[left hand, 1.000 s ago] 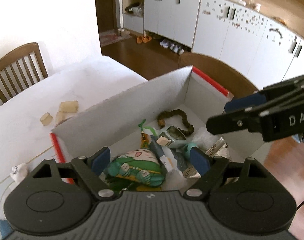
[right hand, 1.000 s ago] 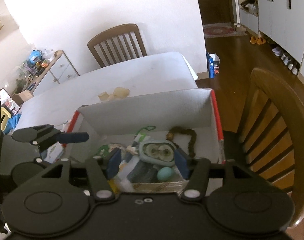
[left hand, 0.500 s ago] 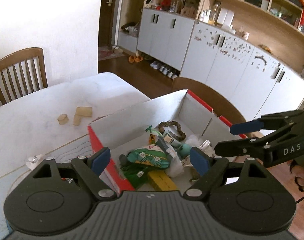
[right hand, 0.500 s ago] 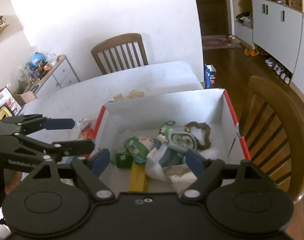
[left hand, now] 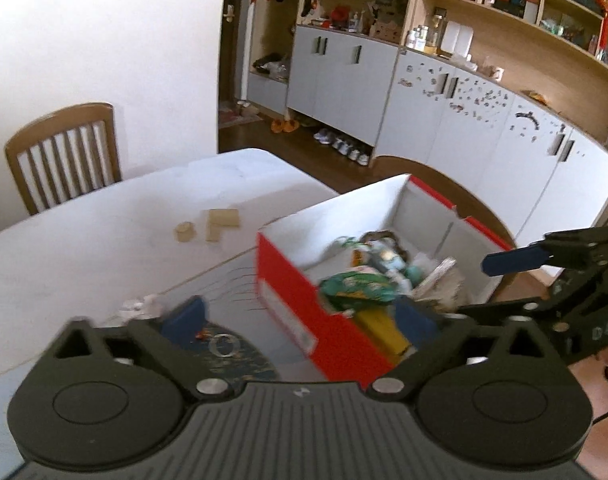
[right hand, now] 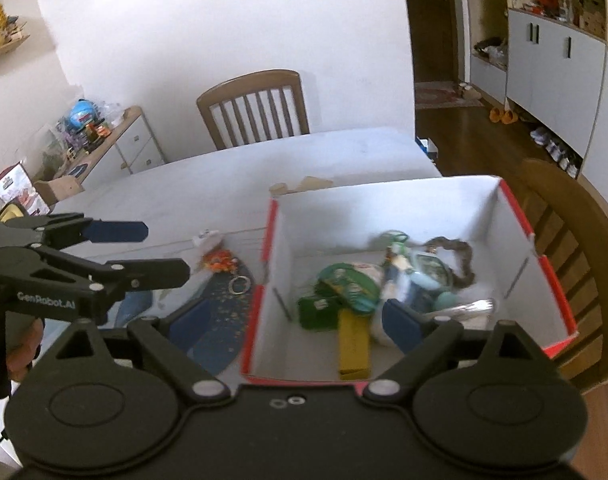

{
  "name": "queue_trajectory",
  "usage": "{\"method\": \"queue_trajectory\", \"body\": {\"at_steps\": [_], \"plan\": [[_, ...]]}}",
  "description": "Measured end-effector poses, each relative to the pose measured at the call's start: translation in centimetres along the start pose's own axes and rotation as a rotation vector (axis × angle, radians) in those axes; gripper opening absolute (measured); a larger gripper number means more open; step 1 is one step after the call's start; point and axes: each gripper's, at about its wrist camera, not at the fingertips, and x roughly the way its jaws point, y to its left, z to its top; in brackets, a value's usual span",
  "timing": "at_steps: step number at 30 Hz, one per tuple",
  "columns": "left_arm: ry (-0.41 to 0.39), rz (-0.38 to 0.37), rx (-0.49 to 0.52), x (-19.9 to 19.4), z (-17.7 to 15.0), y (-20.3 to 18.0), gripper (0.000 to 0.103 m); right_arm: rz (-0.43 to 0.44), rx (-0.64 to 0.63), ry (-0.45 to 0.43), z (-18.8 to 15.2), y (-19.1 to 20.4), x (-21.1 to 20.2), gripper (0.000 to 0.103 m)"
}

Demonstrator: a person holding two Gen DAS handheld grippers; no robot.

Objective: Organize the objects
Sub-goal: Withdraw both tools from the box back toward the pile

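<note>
Red-edged cardboard makes up the box [right hand: 456, 204] that fills the middle and right of the right wrist view, standing on the white bench [right hand: 287, 168] and holding a jumble: a green packet [right hand: 346, 282], a yellow carton [right hand: 354, 344], a brown beaded string [right hand: 458, 254] and some pale blue bits that are too blurred to name. Both tools hang above and short of it, empty. The right gripper [right hand: 291, 320] has its jaws apart, just widened, with nothing between them but the box wall below; the left gripper [left hand: 299, 316] likewise stands fully spread, its jaws having just opened, and grips nothing. Outside the box, at centre left of the right view, lie a dark patterned mat [right hand: 219, 320], a small ring [right hand: 239, 284], an orange trinket [right hand: 219, 262] and a white lump [right hand: 205, 236]; tan blocks [left hand: 215, 226] sit farther up the bench in the left view. By my reading one drop into the box is finished and the hunt for the next loose piece is on. That calls for lowering a spread gripper onto one small thing beside the mat, the ring being flat and awkward to pinch.
</note>
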Motion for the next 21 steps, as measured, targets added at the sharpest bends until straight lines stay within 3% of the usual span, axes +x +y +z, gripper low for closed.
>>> {"method": "queue_trajectory", "body": {"at_steps": [11,21], "plan": [[-0.016,0.056,-0.035,-1.0,-1.3,6.1,0.103,0.015,-0.079,0.031,0.2,6.7,2.7,0.093],[0.012,0.110,-0.135,1.4,-3.5,12.2,0.103,0.042,-0.111,0.084,0.3,10.6,7.5,0.093]]}}
